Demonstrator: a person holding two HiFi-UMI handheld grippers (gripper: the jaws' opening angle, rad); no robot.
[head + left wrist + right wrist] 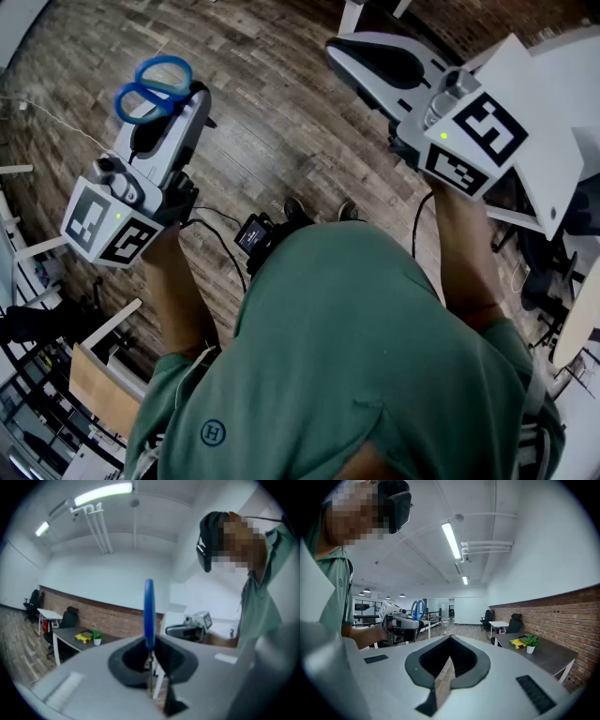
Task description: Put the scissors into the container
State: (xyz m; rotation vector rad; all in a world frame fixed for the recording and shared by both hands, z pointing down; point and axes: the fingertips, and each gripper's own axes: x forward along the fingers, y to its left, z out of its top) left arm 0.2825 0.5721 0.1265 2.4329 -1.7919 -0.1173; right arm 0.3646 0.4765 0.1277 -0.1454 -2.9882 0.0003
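The scissors (153, 86) have blue loop handles that stick out past the tip of my left gripper (184, 105), which is shut on their blades. In the left gripper view the handles (149, 613) show edge-on, upright, and the thin blades run down between the pads of the left gripper (150, 660). My right gripper (349, 52) is held up at the right, its jaws together with nothing between them. The right gripper (450, 639) looks across at the left gripper (399, 623) with the scissors (417, 607). No container is in view.
Both grippers are held in the air over a wooden plank floor (272, 141). A white table (562, 112) stands at the right, and a dark desk (548, 656) with a small green plant (530, 643) stands by the brick wall. Office chairs and shelving stand around.
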